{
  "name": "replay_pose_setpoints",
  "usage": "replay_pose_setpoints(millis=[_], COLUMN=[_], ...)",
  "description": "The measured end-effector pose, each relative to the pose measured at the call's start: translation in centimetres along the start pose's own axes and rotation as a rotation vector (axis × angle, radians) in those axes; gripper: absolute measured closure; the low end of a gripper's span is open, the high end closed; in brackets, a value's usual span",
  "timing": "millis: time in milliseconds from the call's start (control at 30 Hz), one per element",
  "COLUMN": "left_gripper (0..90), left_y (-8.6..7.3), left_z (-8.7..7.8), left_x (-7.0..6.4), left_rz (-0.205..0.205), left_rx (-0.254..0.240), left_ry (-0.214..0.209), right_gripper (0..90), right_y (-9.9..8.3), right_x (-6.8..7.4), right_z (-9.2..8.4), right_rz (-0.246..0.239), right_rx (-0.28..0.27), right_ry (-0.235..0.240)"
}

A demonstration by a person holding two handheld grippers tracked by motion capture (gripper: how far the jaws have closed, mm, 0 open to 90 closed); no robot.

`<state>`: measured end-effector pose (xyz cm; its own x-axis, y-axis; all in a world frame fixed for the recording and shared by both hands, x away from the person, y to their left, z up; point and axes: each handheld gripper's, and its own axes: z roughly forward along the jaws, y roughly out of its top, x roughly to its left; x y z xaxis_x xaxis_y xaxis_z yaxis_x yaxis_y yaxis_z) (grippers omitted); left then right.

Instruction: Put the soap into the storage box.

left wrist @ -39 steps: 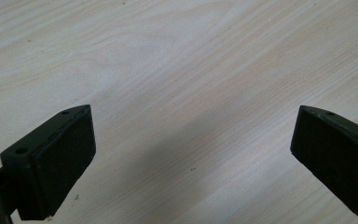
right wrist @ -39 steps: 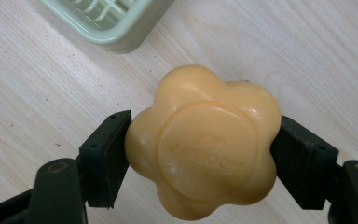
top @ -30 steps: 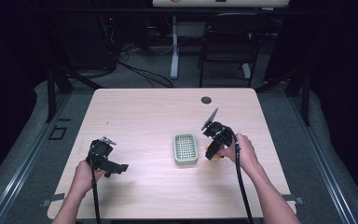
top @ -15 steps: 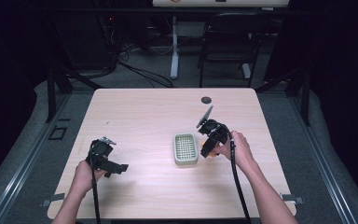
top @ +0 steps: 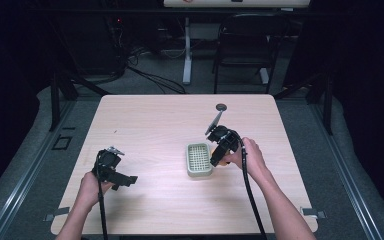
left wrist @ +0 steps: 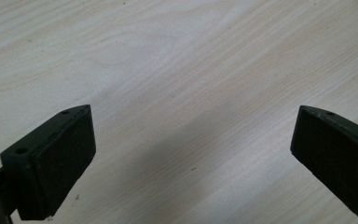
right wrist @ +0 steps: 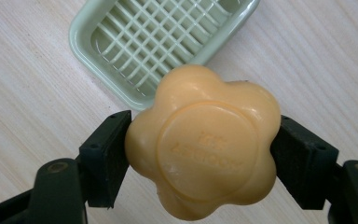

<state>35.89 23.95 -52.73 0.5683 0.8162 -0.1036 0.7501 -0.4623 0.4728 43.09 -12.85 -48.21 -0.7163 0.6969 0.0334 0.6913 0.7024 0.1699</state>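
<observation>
My right gripper (right wrist: 200, 156) is shut on an orange flower-shaped soap (right wrist: 204, 145), one black pad pressed to each side. Just beyond the soap lies a pale green soap dish (right wrist: 161, 44) with a grid floor and nothing in it. From above, the right gripper (top: 215, 161) hangs at the right rim of the dish (top: 199, 160), and a sliver of the soap (top: 222, 163) shows beside the hand. My left gripper (top: 129, 179) rests near the table's front left. Its jaws stand wide apart over bare wood (left wrist: 191, 107), with nothing between them.
The light wooden table (top: 155, 125) carries a small dark round disc (top: 221, 106) near its far edge. A black chair (top: 245, 45) and a white desk leg with cables stand on the floor beyond the table.
The right hand has drifted a little to the left and toward the front with the soap, closer to the dish's right rim. The left hand has stayed put.
</observation>
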Motion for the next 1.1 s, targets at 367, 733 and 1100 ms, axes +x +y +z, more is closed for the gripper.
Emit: replay_pose_setpoints(millis=[367, 733, 1100], left_gripper=[0.0, 0.0, 0.0], left_y=[0.0, 0.0, 0.0], left_z=[0.0, 0.0, 0.1], left_x=[0.0, 0.0, 0.0], left_rz=[-0.001, 0.001, 0.001], left_rx=[0.000, 0.002, 0.002], left_ry=[-0.002, -0.001, -0.002], right_gripper=[26.5, 26.5, 26.5], right_y=[1.0, 1.9, 2.7], right_x=[0.5, 0.7, 1.1], right_z=[0.1, 0.6, 1.1], right_rz=[-0.015, -0.028, -0.038], right_rx=[-0.006, -0.007, -0.004], right_ry=[0.004, 0.006, 0.012])
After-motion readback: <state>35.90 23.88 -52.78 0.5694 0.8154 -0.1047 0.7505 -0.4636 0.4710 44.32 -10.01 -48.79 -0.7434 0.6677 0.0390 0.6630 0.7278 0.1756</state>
